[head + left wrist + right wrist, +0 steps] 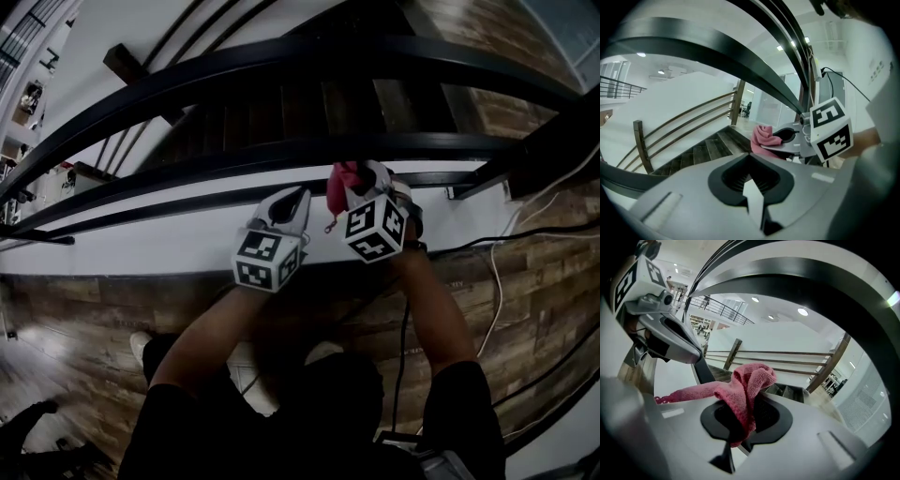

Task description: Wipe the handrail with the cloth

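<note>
The black handrail [234, 165] curves across the head view just beyond both grippers. A pink cloth [338, 184] is pinched in my right gripper [354, 190], bunched at the jaw tips and close under the rail. In the right gripper view the cloth [749, 380] folds over the jaws of that gripper [751, 397], with a tail trailing left; the rail [825, 282] arcs overhead. My left gripper [289, 208] sits beside it on the left, shut and empty [749, 157]. From the left gripper view I see the cloth [762, 136] and the rail [717, 51].
A second, higher black rail [281, 61] runs above dark wooden stairs [319, 108]. A white ledge [141, 234] lies below the rails. White and black cables [497, 281] trail over the wood floor at right. A post [544, 150] joins the rail at right.
</note>
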A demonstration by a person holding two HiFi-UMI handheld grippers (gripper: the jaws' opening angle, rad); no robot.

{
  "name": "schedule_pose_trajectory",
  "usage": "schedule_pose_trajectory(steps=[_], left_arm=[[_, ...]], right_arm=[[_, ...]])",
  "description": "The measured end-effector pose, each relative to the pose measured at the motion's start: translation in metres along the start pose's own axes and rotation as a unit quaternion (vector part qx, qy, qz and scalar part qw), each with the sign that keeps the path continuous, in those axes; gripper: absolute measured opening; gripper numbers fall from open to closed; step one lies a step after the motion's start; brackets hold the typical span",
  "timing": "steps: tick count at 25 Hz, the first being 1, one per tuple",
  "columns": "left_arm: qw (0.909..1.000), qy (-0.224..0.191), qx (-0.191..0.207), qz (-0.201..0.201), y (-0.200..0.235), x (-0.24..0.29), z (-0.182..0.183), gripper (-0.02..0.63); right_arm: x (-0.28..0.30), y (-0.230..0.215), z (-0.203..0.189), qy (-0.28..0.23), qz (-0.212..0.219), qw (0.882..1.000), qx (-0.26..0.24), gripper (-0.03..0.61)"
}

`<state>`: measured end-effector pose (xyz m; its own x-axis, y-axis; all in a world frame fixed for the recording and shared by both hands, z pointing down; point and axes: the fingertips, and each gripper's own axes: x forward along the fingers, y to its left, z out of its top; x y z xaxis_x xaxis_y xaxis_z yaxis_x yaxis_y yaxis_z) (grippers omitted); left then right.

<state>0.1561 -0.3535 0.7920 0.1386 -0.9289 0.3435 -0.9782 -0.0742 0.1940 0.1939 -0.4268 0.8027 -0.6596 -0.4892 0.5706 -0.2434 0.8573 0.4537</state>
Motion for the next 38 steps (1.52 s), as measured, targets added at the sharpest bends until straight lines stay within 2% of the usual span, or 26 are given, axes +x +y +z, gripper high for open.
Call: schedule_pose_trajectory(steps=[8,22,30,38], left_arm=[[0.9991,-0.001,0.009,-0.042,-0.032,0.024,0.011,-0.002],[0.9956,0.000,-0.010,-0.094,-0.086,0.059,0.015,-0.002],[0.9912,-0.001,-0.018,-0.131,-0.109,0.077,0.020,-0.002],[0.9814,-0.011,-0.020,-0.191,-0.144,0.087,0.021,-0.002]], right_arm=[[-0.012,-0.033,-0.029,0.020,-0.040,0.999,0.021,0.046],[-0.038,-0.086,-0.080,0.037,-0.108,0.992,0.055,0.046],[-0.049,-0.110,-0.099,0.046,-0.139,0.987,0.066,0.046],[-0.067,-0.142,-0.133,0.067,-0.189,0.975,0.091,0.046]])
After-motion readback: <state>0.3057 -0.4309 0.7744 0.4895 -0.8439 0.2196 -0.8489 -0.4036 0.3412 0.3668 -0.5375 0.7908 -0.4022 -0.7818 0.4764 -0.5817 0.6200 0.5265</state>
